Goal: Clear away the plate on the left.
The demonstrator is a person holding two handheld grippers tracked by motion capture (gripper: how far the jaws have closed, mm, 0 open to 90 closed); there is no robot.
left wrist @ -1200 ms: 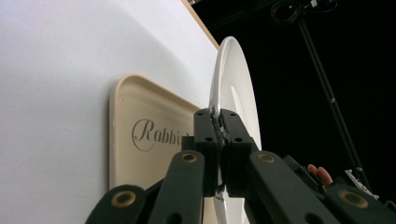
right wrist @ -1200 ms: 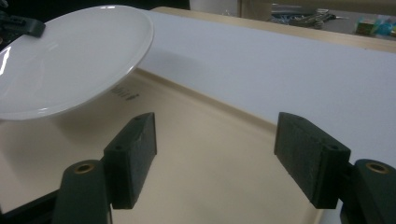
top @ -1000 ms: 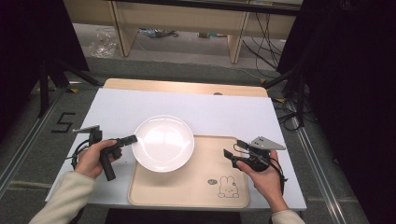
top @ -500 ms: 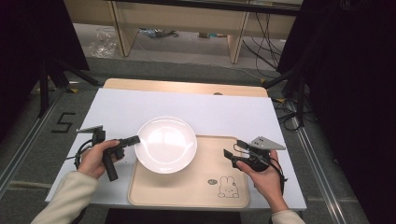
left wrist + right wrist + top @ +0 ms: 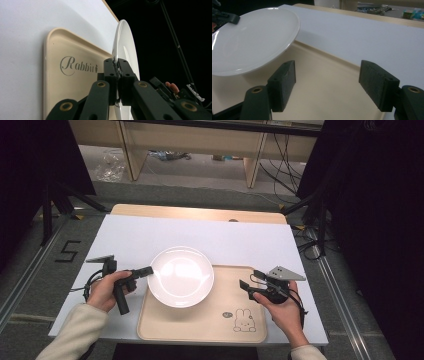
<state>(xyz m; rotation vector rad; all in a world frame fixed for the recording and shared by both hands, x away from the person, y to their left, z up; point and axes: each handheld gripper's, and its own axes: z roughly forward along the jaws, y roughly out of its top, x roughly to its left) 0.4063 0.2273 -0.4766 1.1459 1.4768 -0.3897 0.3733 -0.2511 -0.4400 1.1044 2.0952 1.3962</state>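
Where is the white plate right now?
In the high view the white plate sits mid-table over the upper left corner of the beige tray, its left rim pinched by the left gripper.

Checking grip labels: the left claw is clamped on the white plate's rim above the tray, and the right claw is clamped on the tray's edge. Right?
Not quite. The left claw does clamp the white plate over the tray, but the right claw is open with nothing between its pads, as the right gripper view shows.

Overhead looks down; claw cameras close, sharing plate [image 5: 181, 276].
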